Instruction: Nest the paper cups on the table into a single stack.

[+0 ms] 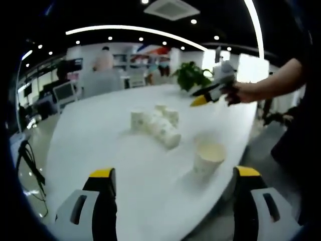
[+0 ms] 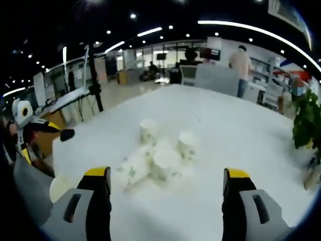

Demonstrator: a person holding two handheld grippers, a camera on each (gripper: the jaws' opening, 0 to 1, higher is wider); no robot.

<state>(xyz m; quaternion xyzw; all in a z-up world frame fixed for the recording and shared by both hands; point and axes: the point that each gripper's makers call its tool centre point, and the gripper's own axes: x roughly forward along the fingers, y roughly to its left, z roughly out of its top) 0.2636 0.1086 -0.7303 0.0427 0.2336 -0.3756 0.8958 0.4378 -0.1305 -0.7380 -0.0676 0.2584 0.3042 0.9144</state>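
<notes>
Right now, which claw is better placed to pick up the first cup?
Left, probably. An upright cup stands apart from the cluster, close ahead of the open left claw, nearer its right jaw. The right claw, also open, faces the crowded, partly toppled cluster.

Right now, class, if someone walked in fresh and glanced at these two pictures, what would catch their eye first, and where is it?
A huddle of paper cups in the middle of the white table, some upright and some tipped over. One cup stands apart, mouth up, near the table's edge in the left gripper view. Both grippers are open and empty: the right gripper hangs above the far side there, and the left gripper frames the table from below.
</notes>
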